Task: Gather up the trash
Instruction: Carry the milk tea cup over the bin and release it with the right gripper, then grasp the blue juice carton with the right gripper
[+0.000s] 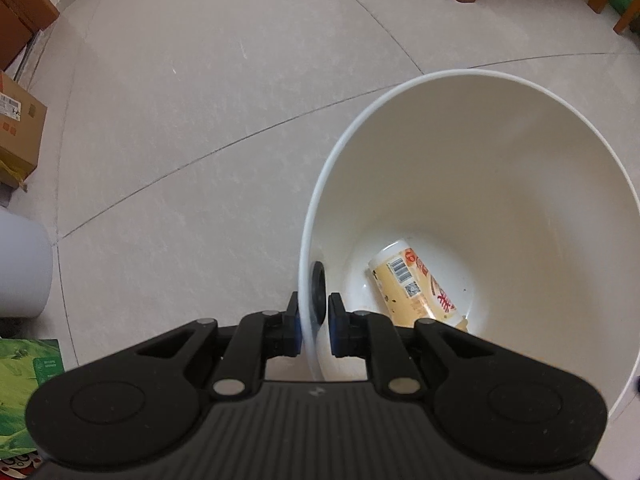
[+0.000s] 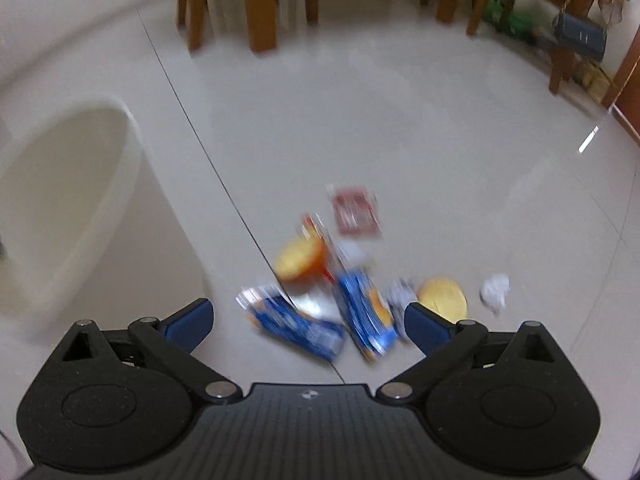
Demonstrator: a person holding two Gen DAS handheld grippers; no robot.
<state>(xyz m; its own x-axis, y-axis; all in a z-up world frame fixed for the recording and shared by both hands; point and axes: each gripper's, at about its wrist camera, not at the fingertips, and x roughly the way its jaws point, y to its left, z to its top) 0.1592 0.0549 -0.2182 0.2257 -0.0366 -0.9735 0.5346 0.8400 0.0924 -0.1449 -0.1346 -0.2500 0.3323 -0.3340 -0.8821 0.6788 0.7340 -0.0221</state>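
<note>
My left gripper is shut on the near rim of a white bin, one finger outside the wall and one inside. A yellow-and-red cup-shaped container lies on its side at the bin's bottom. My right gripper stands open above a blurred heap of litter on the floor: two blue wrappers, a yellow round lid, a second yellow disc, a red packet and a crumpled white paper. Nothing sits between its fingers. The bin also shows at the left.
Wooden chair and table legs stand at the far side of the tiled floor. Cardboard boxes and a green carton line the left edge in the left wrist view. A white cylinder stands near them.
</note>
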